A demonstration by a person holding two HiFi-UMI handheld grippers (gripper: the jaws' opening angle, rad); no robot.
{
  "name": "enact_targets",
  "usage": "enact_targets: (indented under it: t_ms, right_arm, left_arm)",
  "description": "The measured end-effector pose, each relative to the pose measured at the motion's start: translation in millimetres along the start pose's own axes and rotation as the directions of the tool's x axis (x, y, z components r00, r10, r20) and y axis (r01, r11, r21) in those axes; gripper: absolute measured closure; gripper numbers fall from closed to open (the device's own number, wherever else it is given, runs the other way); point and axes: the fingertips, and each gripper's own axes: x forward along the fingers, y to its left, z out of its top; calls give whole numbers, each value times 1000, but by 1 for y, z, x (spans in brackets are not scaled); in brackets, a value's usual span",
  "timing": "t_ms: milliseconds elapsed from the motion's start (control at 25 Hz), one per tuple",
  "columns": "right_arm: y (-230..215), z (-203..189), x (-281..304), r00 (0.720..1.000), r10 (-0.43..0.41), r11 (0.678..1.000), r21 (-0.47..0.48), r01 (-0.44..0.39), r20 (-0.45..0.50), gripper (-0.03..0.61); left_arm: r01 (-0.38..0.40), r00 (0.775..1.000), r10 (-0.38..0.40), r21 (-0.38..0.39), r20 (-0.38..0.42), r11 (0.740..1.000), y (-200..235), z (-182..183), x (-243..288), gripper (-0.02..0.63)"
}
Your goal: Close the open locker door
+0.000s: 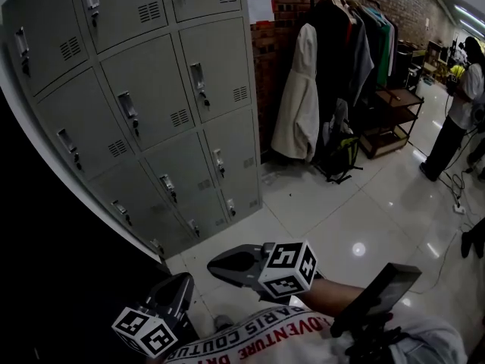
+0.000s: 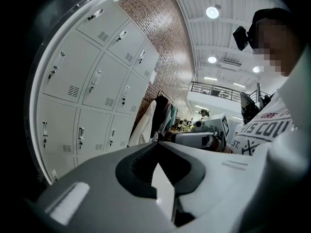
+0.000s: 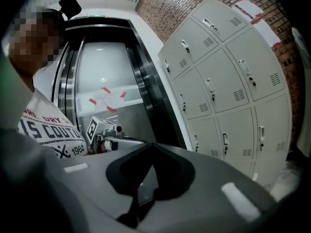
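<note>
A bank of grey lockers (image 1: 151,112) stands ahead on the left; every door I can see on it lies flush, and no open door shows. The lockers (image 2: 92,91) also fill the left of the left gripper view, and the lockers (image 3: 228,96) fill the right of the right gripper view. My left gripper (image 1: 182,280) is low by my body, jaws shut and empty, tips meeting (image 2: 158,142). My right gripper (image 1: 216,264) points left toward the lockers' foot, also shut with nothing in it (image 3: 150,143). Both are well short of the lockers.
A clothes rack (image 1: 348,36) with a white coat (image 1: 299,97) and a backpack (image 1: 341,154) stands right of the lockers against the brick wall. A low wooden bench (image 1: 390,116) and a person (image 1: 455,120) are farther right. A lift door (image 3: 102,91) is left of the lockers.
</note>
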Motion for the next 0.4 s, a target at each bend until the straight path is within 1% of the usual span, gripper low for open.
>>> enact_targets:
  t_ms: [400]
  right_arm:
    - [7, -2, 15, 1000, 3, 1000, -2, -3, -7, 584]
  left_arm:
    - [9, 1000, -9, -13, -1, 1000, 4, -8, -12, 609]
